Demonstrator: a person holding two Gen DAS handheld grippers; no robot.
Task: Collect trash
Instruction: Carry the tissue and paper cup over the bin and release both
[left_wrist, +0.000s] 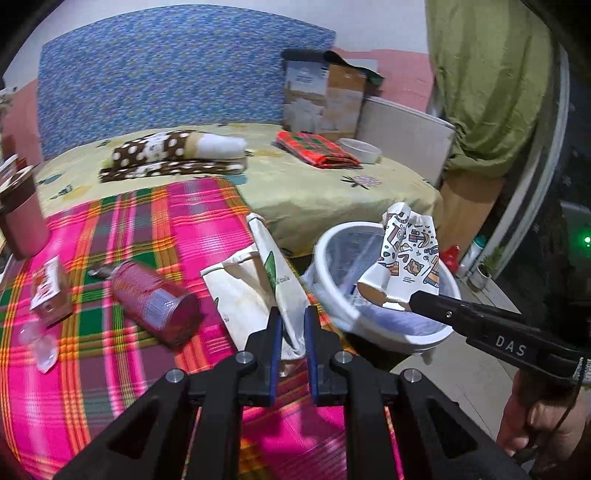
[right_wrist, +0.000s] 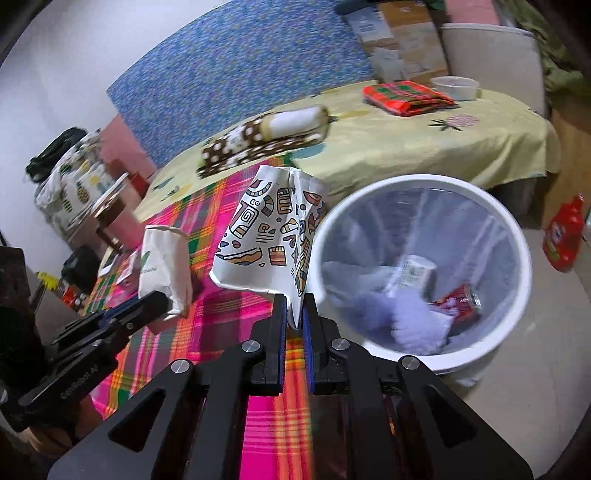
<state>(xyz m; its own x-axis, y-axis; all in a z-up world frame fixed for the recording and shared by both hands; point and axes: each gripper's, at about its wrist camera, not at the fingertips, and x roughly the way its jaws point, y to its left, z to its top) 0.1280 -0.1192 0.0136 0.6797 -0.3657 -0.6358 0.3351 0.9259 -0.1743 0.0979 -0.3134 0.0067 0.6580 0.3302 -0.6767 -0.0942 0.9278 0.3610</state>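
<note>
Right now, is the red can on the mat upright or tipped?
Tipped: the can lies on its side on the plaid mat, one end facing the camera.

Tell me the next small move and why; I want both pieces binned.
Probably carry the right gripper further over the white bin before opening: its patterned cup sits at the rim. The left gripper holds the paper bag.

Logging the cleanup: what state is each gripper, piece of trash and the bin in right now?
Left gripper: shut on white paper bag.
Right gripper: shut on patterned paper cup, crumpled, beside the bin rim.
Trash bin: upright, lined, partly filled.
Red can: lying on its side.
Small carton: tipped over.
</note>
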